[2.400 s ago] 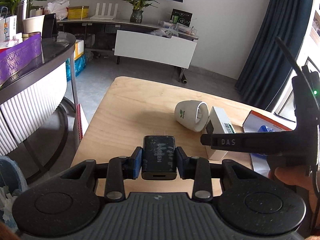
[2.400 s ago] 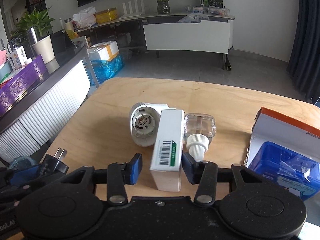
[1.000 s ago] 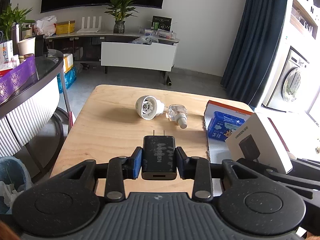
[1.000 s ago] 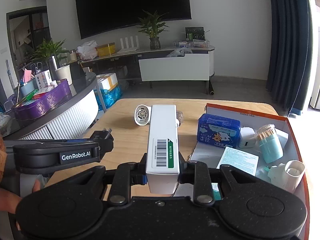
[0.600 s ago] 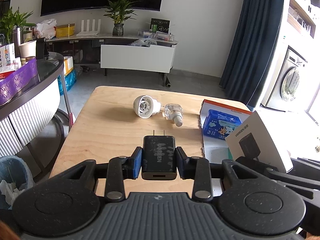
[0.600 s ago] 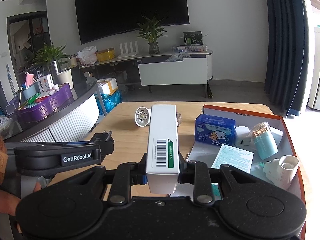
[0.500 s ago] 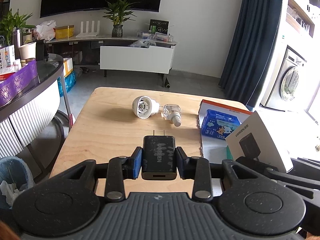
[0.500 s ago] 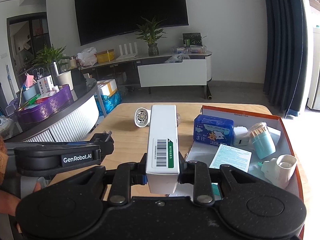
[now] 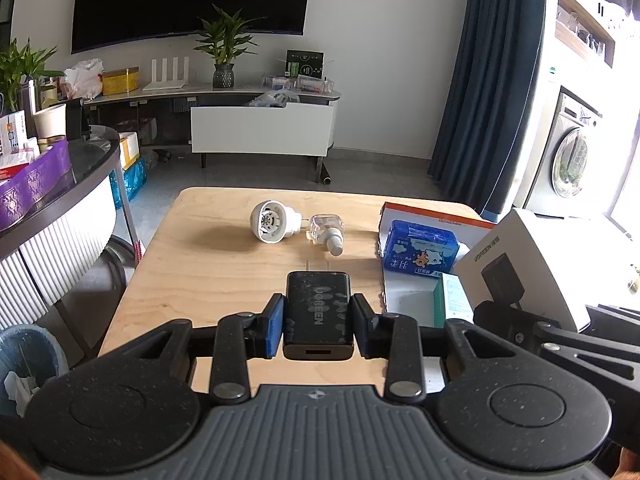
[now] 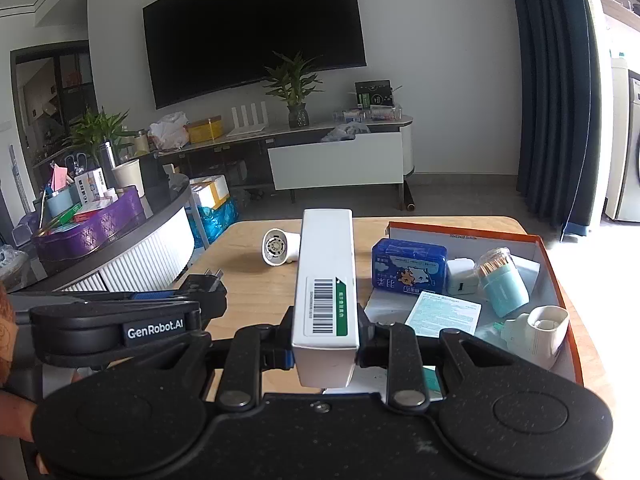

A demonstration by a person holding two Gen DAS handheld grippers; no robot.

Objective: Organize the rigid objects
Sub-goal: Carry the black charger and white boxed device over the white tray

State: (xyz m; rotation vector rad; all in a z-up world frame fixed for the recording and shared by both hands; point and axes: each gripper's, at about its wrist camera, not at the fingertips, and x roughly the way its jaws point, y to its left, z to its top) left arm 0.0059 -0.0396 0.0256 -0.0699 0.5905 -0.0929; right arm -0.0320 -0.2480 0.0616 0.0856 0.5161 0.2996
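My left gripper (image 9: pixel 318 326) is shut on a black charger (image 9: pixel 318 312), held above the near part of the wooden table (image 9: pixel 208 264). My right gripper (image 10: pixel 325 344) is shut on a long white box (image 10: pixel 326 284) with a barcode label; the same white box (image 9: pixel 520 260) shows at the right of the left wrist view. On the table lie a white round device (image 9: pixel 272 224) and a clear small bottle (image 9: pixel 328 232). An orange-edged tray (image 10: pixel 556 276) at the right holds a blue pack (image 10: pixel 408 266), a teal toothpick jar (image 10: pixel 502 282) and a white adapter (image 10: pixel 462 276).
A curved dark counter (image 9: pixel 56 196) with a purple basket stands left of the table. A blue bin (image 9: pixel 24 360) sits on the floor at the lower left. A TV bench and plant are at the far wall. A washing machine (image 9: pixel 572 164) is at the right.
Both grippers have drawn back a little from the table with their objects still held; the table objects look slightly smaller and farther.
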